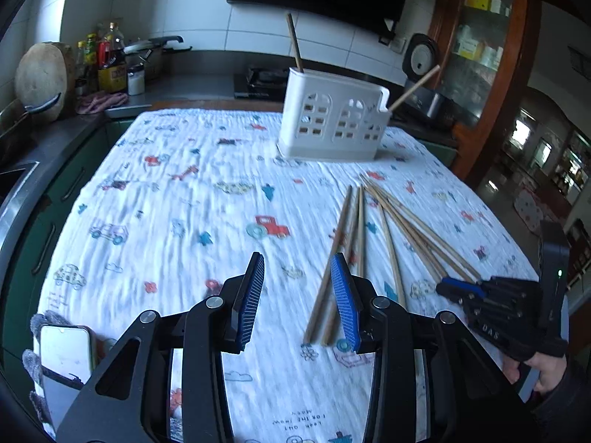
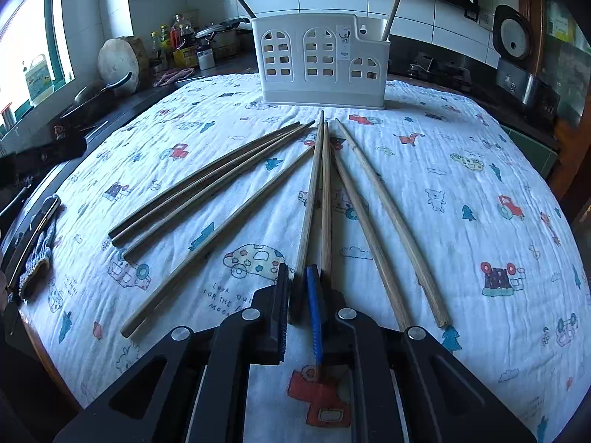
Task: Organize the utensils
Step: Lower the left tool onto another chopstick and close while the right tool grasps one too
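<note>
Jaws of the left gripper stand partly apart with nothing between them, hovering low over the patterned cloth on the surface. Left wrist view: just right of these jaws lies a loose fan of chopsticks, two of them running close past the right pad. Ahead and slightly right stands the white utensil holder, already carrying one chopstick at each end. Far right, the right gripper sits low at the near ends of the fan, a hand behind it. A phone lies at lower left.

Right wrist view: jaws of the right gripper are drawn nearly together on the near end of one chopstick of the middle pair; its neighbour lies touching alongside, just right of the blue pad. Other sticks splay left and right. Holder straight ahead, beyond the tips.

Judgement: pick-up of a single stick.
- Lift the near end first, so the neighbour drops clear.
- Grip is near the end; expect tip droop, so raise well before travelling.
- Aim tip-down into a holder compartment.
- Left jaws could steady the holder or take the next stick.
</note>
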`<move>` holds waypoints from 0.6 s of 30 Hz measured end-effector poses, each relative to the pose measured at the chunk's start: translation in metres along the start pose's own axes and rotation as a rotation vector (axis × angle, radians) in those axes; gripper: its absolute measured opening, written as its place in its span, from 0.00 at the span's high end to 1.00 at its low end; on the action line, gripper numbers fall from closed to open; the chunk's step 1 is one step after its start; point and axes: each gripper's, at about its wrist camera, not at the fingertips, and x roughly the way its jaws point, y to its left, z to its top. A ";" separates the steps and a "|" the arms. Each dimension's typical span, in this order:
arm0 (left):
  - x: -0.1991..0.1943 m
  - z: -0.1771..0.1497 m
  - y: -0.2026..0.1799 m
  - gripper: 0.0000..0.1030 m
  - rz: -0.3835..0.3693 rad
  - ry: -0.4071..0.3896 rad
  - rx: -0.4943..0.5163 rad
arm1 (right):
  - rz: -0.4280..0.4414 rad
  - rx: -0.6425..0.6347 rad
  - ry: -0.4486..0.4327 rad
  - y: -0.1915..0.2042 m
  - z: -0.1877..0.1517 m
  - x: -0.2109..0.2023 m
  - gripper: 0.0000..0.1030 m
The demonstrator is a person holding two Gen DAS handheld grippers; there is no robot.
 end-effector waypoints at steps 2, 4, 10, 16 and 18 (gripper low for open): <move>0.007 -0.006 -0.003 0.63 -0.004 0.025 0.013 | -0.007 -0.002 -0.002 0.001 -0.001 0.000 0.92; 0.014 -0.011 -0.005 0.63 -0.023 0.048 0.020 | -0.012 -0.004 -0.006 0.001 -0.001 0.000 0.92; 0.036 -0.019 -0.012 0.80 -0.032 0.107 0.039 | -0.016 0.007 -0.031 -0.001 -0.001 -0.007 0.93; 0.049 -0.021 -0.018 0.84 -0.033 0.140 0.060 | -0.006 0.007 -0.110 -0.004 0.011 -0.036 0.93; 0.053 -0.021 -0.018 0.85 -0.029 0.149 0.060 | -0.006 0.003 -0.146 -0.005 0.018 -0.048 0.93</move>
